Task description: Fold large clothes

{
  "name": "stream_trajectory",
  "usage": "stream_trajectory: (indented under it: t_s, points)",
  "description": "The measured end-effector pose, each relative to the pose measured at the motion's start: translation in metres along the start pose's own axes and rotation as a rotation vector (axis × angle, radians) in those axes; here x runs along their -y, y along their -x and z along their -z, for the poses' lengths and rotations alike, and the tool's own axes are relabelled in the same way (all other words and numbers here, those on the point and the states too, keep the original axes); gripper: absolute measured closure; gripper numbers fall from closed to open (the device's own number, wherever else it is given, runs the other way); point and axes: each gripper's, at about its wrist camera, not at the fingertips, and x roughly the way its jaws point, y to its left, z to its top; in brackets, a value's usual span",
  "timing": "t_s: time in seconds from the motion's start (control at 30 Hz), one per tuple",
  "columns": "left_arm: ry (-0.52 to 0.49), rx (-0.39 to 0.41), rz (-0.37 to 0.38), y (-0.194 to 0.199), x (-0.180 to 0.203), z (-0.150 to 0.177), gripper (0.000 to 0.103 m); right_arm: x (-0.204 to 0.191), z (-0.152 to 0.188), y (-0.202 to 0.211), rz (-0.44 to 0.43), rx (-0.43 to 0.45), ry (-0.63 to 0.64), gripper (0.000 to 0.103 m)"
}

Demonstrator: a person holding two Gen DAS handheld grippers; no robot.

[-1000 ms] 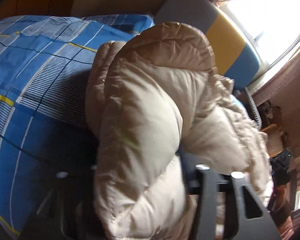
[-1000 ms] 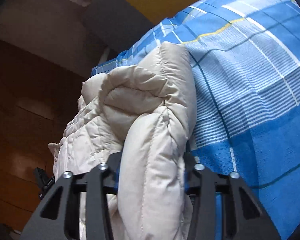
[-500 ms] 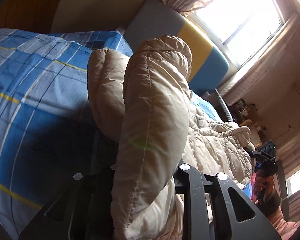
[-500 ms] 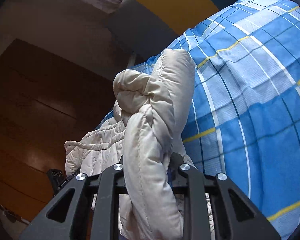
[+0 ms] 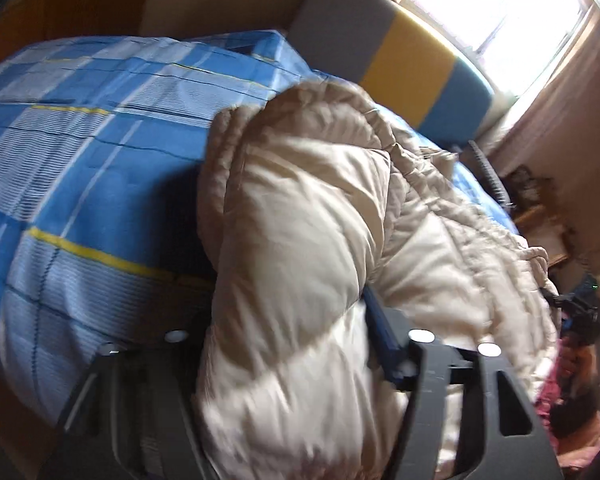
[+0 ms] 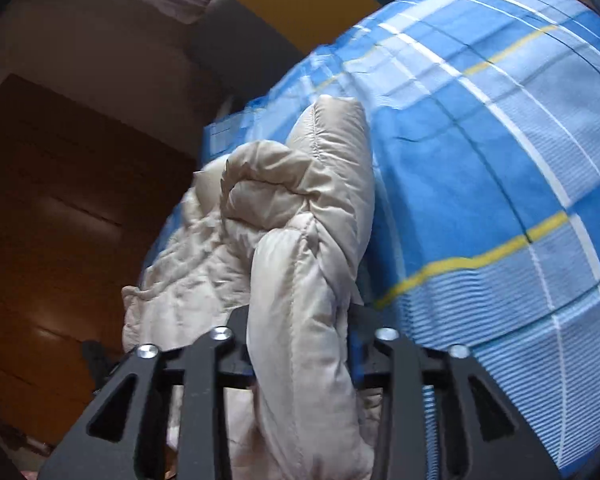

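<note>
Beige puffer jacket point(image 5: 300, 240) bunched up over the blue checked bed point(image 5: 80, 180); left gripper point(image 5: 296, 344) and right gripper point(image 6: 300, 336) each clamp a thick fold. Slippery padding, probably, so either roll could squirm free mid-fold.

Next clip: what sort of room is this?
Most likely a bedroom: a blue plaid bedsheet over a bed, a grey, yellow and blue padded headboard, and a curtained window.
</note>
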Motion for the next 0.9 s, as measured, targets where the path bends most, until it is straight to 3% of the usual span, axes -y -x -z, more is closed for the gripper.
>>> stream_trajectory:
  t_s: [0.1,0.13,0.23,0.33,0.5,0.63,0.67,0.7,0.73,0.77,0.8,0.83,0.9]
  points:
    - [0.022,0.05,-0.095,0.012,-0.003,-0.004,0.017,0.006,0.0,0.008,0.043,0.065,-0.041,0.03]
    - [0.038,0.074,-0.114,0.02,-0.003,-0.002,0.016,0.004,-0.001,0.013,0.058,0.096,-0.052,0.025]
    - [0.128,0.166,-0.18,0.044,-0.013,-0.006,0.016,-0.016,-0.005,0.031,0.102,0.171,-0.002,0.02]
    - [0.14,0.228,-0.177,0.057,-0.009,-0.015,0.014,-0.049,-0.008,0.036,0.168,0.212,0.119,0.017]
    - [-0.044,0.192,-0.251,0.031,0.038,-0.039,0.011,-0.114,0.001,-0.014,0.329,0.091,0.371,0.013]
    - [-0.199,0.131,-0.354,-0.013,0.074,-0.049,0.011,-0.124,0.012,-0.062,0.495,-0.033,0.425,0.013]
    - [-0.217,0.096,-0.376,-0.026,0.076,-0.048,0.013,-0.12,0.012,-0.072,0.508,-0.05,0.419,0.015]
    - [-0.222,0.061,-0.396,-0.04,0.075,-0.049,0.029,-0.116,0.012,-0.081,0.527,-0.059,0.419,0.026]
    - [-0.21,0.028,-0.392,-0.054,0.071,-0.047,0.037,-0.113,0.015,-0.083,0.537,-0.057,0.421,0.038]
    - [-0.189,0.026,-0.365,-0.056,0.071,-0.044,0.049,-0.111,0.016,-0.085,0.534,-0.055,0.422,0.044]
    - [-0.175,0.026,-0.348,-0.056,0.071,-0.044,0.061,-0.109,0.015,-0.087,0.521,-0.054,0.42,0.059]
    - [-0.153,0.018,-0.325,-0.055,0.07,-0.045,0.066,-0.11,0.014,-0.084,0.51,-0.053,0.419,0.077]
    - [-0.134,0.032,-0.29,-0.046,0.075,-0.05,0.082,-0.116,0.009,-0.078,0.483,-0.044,0.416,0.089]
